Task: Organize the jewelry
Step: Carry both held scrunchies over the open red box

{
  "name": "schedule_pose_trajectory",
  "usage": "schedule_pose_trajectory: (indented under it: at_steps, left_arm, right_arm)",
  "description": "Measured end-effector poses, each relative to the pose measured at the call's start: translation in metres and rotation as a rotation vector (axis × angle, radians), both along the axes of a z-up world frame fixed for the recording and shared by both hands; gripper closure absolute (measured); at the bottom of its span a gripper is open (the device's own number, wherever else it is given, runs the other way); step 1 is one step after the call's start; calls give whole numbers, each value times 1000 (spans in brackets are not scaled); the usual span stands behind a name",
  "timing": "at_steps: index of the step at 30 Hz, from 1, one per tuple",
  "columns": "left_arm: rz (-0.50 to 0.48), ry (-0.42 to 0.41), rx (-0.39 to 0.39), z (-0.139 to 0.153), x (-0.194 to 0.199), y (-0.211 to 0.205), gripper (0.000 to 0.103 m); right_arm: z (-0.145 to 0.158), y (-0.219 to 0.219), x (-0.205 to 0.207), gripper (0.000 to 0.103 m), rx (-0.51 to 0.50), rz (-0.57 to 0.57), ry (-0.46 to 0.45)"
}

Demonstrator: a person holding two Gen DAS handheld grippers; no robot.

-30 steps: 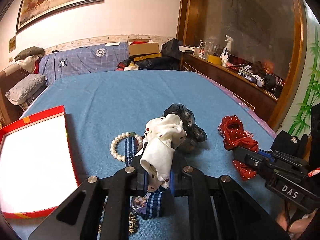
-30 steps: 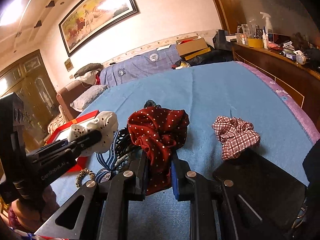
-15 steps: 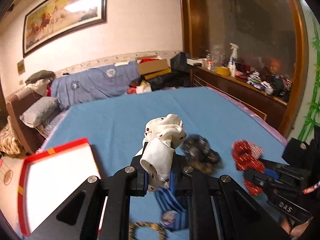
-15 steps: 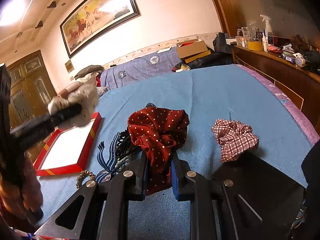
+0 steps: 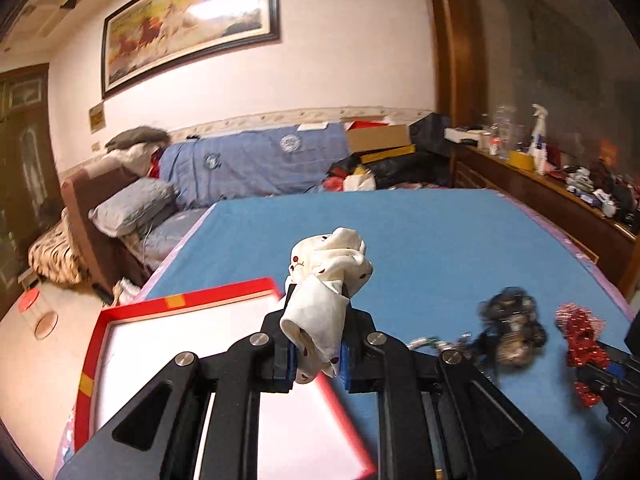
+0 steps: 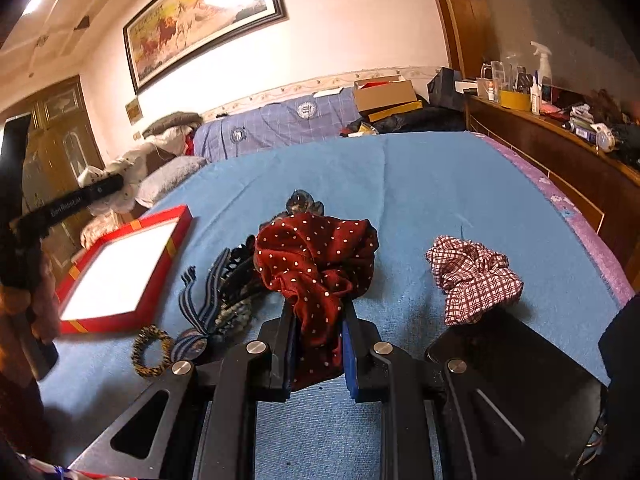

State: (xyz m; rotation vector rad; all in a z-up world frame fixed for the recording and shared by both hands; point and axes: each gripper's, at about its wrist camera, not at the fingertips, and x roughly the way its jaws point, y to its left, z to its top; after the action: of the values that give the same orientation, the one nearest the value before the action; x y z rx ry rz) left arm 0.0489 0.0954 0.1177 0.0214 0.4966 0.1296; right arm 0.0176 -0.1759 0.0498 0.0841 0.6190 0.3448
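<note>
Left gripper (image 5: 318,326): jaws clamped on white scrunchie (image 5: 326,276), above red tray (image 5: 180,300).
Right gripper (image 6: 318,334): jaws clamped on red dotted scrunchie (image 6: 316,256).

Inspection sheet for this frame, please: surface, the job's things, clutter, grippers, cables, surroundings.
Surface: blue cloth-covered table.
Job's things: red-rimmed shallow box with white inside at left; red-and-white checked scrunchie lying loose; navy striped ribbon, gold-and-black braided hair tie.
Clutter: dark lacy hair pieces, blurred.
Grippers: left gripper shut on cream scrunchie with red cherry print, above the box; right gripper shut on dark red white-dotted scrunchie.
Cables: nothing seen.
Surroundings: framed horse painting, wooden sideboard with bottles.
</note>
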Motion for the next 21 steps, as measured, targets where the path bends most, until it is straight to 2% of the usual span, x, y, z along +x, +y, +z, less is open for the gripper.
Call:
schedule_pose_trajectory:
  at_steps: [5, 13, 17, 21]
  left_arm:
    - [55, 17, -17, -1, 1, 37, 88]
    - [155, 23, -87, 1, -4, 101, 88]
    - [216, 36, -88, -2, -2, 127, 88]
    - [257, 94, -132, -12, 8, 158, 88]
  right_arm:
    - [9, 13, 3, 83, 45, 18, 29]
    - [54, 109, 20, 82, 43, 206, 30]
    - [64, 151, 36, 82, 41, 283, 54]
    - [64, 189, 56, 82, 34, 336, 98]
